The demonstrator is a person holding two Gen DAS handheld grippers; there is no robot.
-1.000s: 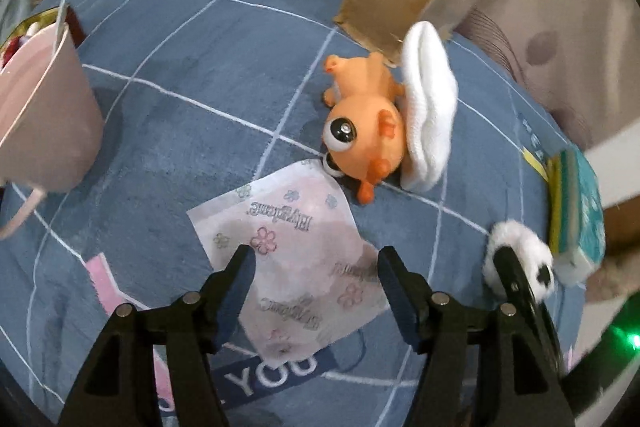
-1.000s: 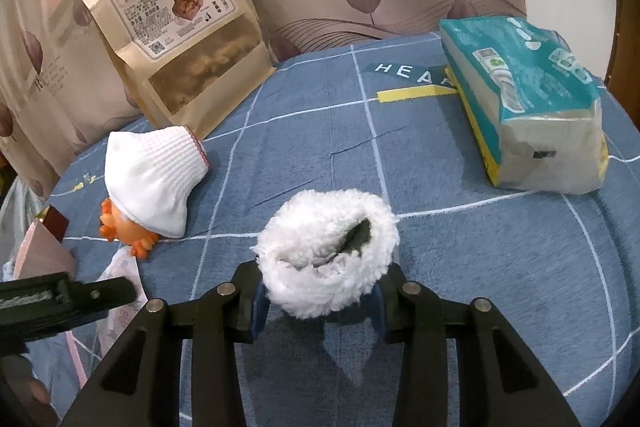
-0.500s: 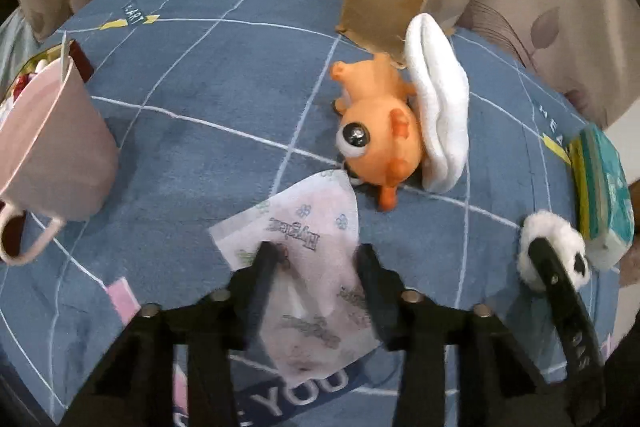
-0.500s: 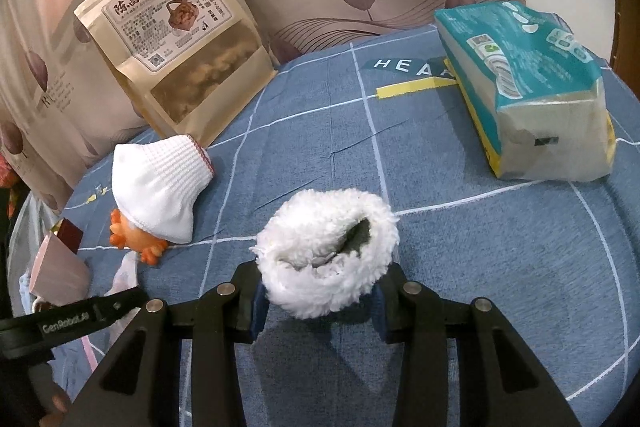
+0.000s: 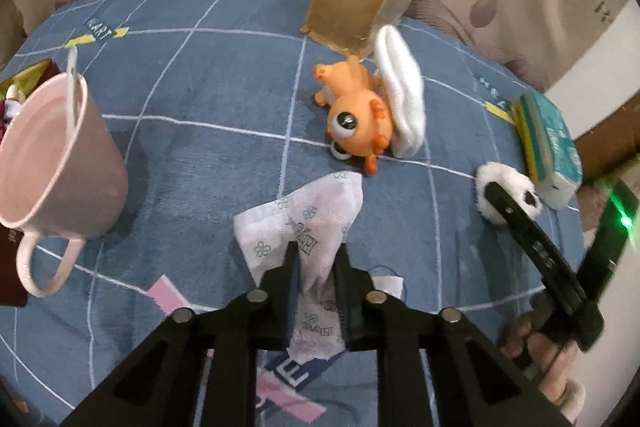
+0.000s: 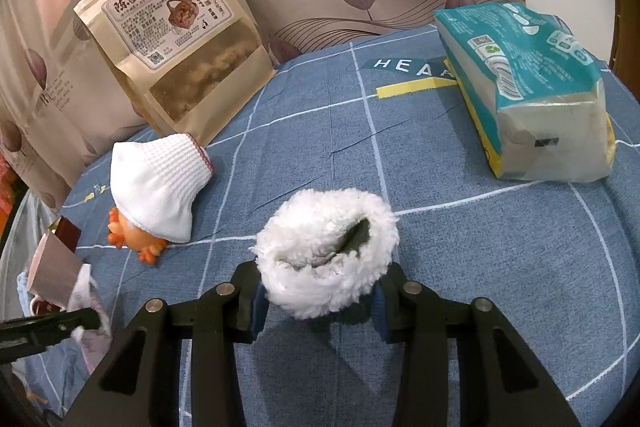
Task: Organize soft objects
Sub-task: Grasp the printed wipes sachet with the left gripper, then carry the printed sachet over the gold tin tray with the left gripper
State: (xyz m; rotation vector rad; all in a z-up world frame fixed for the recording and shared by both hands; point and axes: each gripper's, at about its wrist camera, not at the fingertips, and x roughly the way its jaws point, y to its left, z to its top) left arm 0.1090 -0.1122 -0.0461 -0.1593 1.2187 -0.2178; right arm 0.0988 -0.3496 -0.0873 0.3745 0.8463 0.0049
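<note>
My left gripper is shut on a white tissue pack printed with small flowers, which bunches up between the pads and lifts off the blue blanket. Just beyond it lies an orange toy with a white sock leaning on it. My right gripper is shut on a fluffy white plush resting on the blanket. The same plush appears at the right of the left wrist view. The sock covers the orange toy in the right wrist view.
A pink mug stands at the left. A brown snack bag leans on the beige leaf-patterned cushion behind. A teal tissue package lies at the right. A hand holds the right tool.
The left jaws went from wide open above the flat tissue pack to shut on it, crumpling and raising it. The right gripper and plush stayed put.
</note>
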